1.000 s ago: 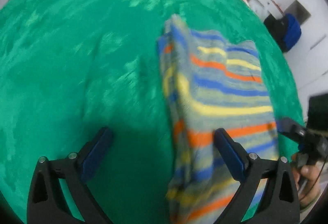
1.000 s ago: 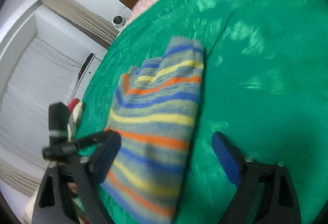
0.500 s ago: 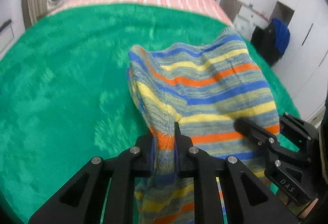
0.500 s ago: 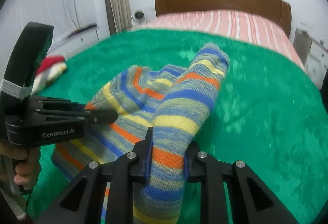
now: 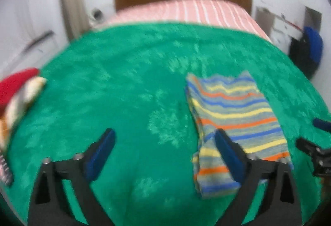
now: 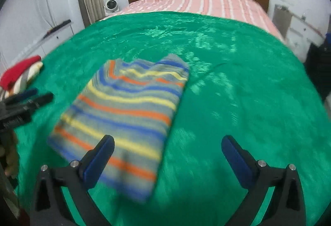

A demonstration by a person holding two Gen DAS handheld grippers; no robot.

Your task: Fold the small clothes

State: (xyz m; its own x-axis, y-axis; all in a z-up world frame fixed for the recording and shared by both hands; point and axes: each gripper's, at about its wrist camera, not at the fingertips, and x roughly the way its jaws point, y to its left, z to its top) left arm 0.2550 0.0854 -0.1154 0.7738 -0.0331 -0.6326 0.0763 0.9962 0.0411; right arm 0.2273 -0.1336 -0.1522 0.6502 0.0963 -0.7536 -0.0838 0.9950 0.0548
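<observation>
The left gripper (image 5: pixel 163 151) has just opened, jaws spread and empty. The striped sweater (image 6: pixel 128 114) lies folded on the green blanket (image 6: pixel 238 102). The right gripper (image 6: pixel 167 155), also just opened, holds nothing.
</observation>
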